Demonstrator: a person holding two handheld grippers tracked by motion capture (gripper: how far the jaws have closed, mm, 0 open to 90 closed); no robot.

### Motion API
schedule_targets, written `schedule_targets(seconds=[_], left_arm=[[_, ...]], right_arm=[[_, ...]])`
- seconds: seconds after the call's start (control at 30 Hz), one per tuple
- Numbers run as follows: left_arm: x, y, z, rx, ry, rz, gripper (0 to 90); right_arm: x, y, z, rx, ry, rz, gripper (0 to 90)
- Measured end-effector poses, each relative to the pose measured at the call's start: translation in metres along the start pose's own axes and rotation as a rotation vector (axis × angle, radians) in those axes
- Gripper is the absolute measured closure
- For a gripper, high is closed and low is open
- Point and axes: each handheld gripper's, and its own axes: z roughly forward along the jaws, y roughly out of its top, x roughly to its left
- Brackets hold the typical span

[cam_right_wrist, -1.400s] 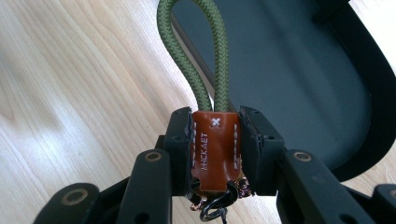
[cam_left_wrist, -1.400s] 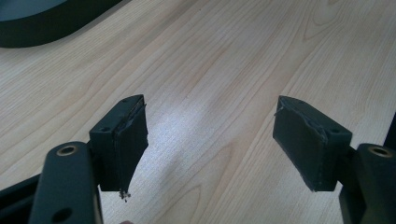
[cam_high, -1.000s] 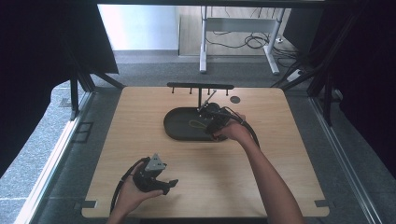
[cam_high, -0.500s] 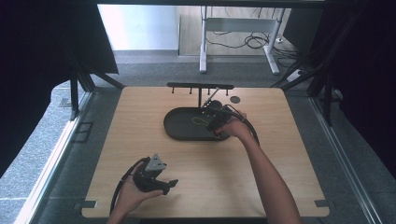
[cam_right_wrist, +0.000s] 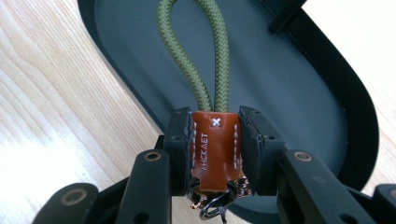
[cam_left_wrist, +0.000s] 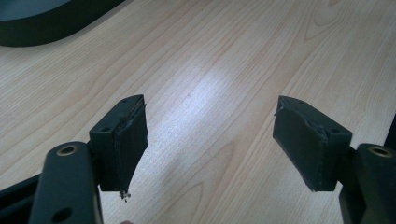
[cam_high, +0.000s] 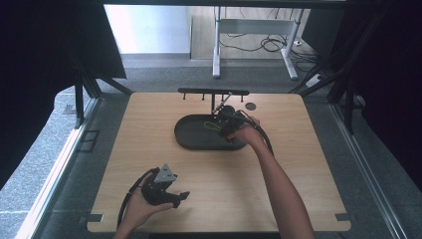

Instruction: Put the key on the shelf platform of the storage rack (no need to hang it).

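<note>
So the right tongs (cam_right_wrist: 215,154) are clamped tight on a keychain (cam_right_wrist: 215,140), squeezing the brown leather tab from both sides. The green cord loop sticks out past the jaws, and some dark metal ring bits hang under the tab. Solid grip from what I can tell.

In the high view the right tongs (cam_high: 225,121) sit over the right end of the dark oval tray (cam_high: 191,141), which is in the middle of the tabletop (cam_high: 298,164). In the right gripper view the loop hangs above the tray floor; I can't tell if it touches.

Just behind the tray is a black rack (cam_high: 214,91) with little pegs along it. My guess is the keychain either goes onto one of those pegs or gets set in the tray. Nothing hangs on the rack that I can see.

The left tongs (cam_high: 171,196) are parked near the front edge of the tabletop, well away from all this. The left gripper view shows their jaws wide apart with nothing but bare wood between them, and a corner of the tray (cam_left_wrist: 51,21) far off.

Progress-wise: pickup looks done, placement not yet. What's left is getting the loop to its spot and letting go.
</note>
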Motion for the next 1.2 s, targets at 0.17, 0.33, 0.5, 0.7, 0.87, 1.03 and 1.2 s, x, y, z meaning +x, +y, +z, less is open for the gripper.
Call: schedule_targets(seconds=[0.17, 0.33, 0.5, 0.7, 0.87, 1.03, 1.2], left_arm=[[0.001, -0.001, 0.001, 0.005, 0.000, -0.002, 26.9], [0.001, -0.001, 0.000, 0.001, 0.002, -0.003, 26.9], [0.001, -0.001, 0.000, 0.003, 0.003, -0.004, 26.9], [0.001, -0.001, 0.000, 0.003, 0.003, -0.004, 26.9], [0.001, 0.000, 0.000, 0.001, 0.002, -0.002, 26.9], [0.001, 0.000, 0.000, -0.001, -0.002, -0.007, 26.9], [0.000, 0.001, 0.001, 0.002, 0.002, -0.007, 26.9]], right_arm=[[0.001, -0.001, 0.008, 0.002, -0.001, -0.005, 66.4], [0.002, -0.003, 0.015, 0.009, -0.010, -0.013, 65.9], [0.002, -0.005, 0.019, 0.011, -0.024, -0.025, 64.8], [0.003, -0.006, 0.018, 0.007, -0.025, -0.033, 57.9], [0.004, -0.008, 0.012, -0.005, -0.027, -0.025, 56.3], [0.007, -0.012, 0.003, -0.017, -0.021, -0.031, 55.4], [0.011, -0.017, -0.009, -0.046, -0.005, -0.036, 55.0]])
